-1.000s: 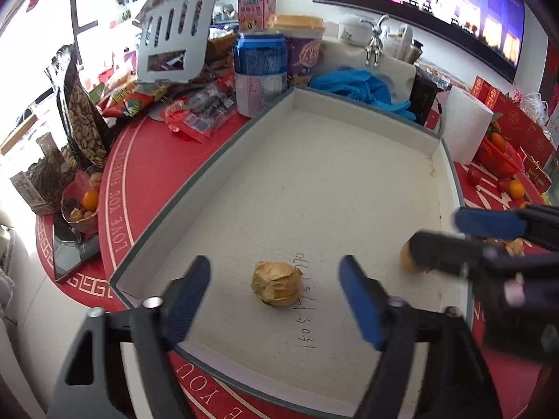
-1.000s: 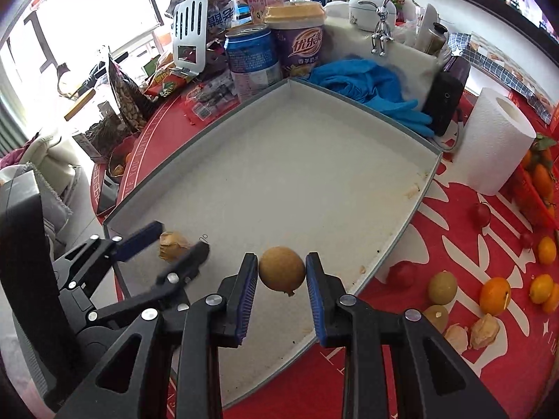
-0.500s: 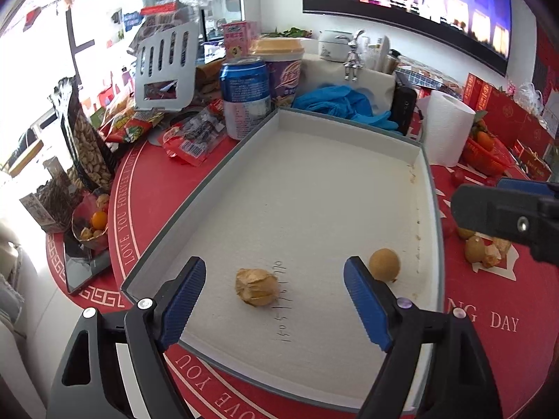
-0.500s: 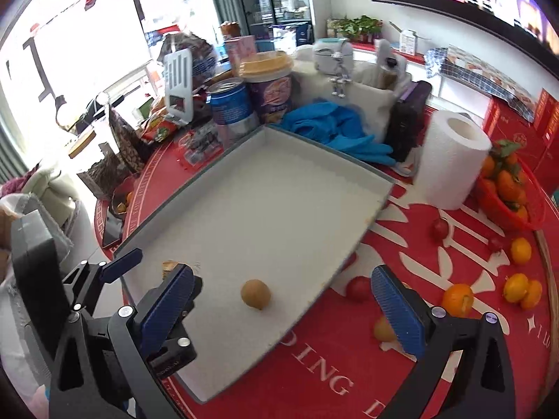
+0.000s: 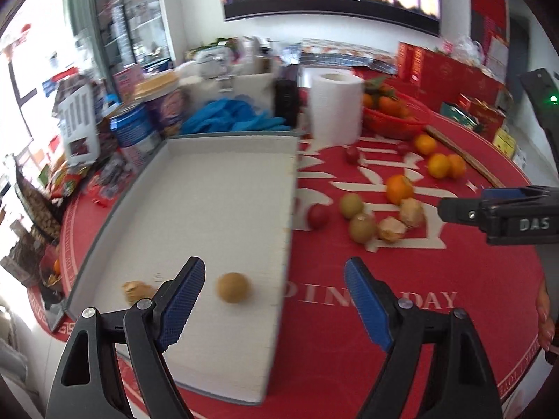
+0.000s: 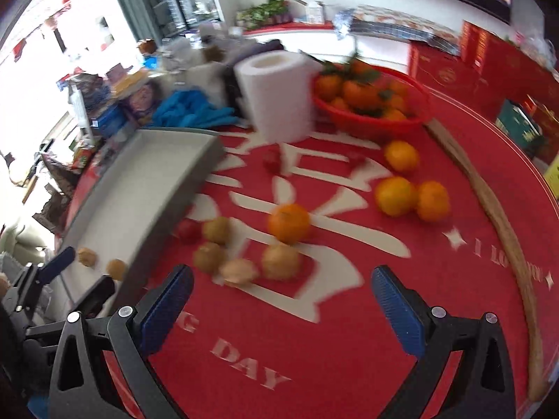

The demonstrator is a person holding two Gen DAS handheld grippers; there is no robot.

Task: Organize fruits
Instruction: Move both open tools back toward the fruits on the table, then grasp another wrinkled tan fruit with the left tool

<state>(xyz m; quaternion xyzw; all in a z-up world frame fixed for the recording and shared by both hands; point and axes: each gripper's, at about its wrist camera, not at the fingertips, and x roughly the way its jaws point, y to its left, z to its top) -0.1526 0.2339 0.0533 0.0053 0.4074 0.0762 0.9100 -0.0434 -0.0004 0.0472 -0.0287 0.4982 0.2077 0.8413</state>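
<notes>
From the left wrist, our left gripper (image 5: 274, 296) hangs released over the tray (image 5: 223, 188) edge with nothing between its fingers; a brown fruit (image 5: 233, 287) and a husked one (image 5: 137, 290) lie in the tray's near end, loose fruits (image 5: 363, 209) well right on the red desk (image 5: 454, 279)

From the right wrist, our right gripper (image 6: 281, 300) has just been opening, released and empty above the desk, just short of an orange (image 6: 289, 222) and small brown fruits (image 6: 244, 255) beside the tray; a basket (image 6: 370, 122) of oranges stands farther back
</notes>
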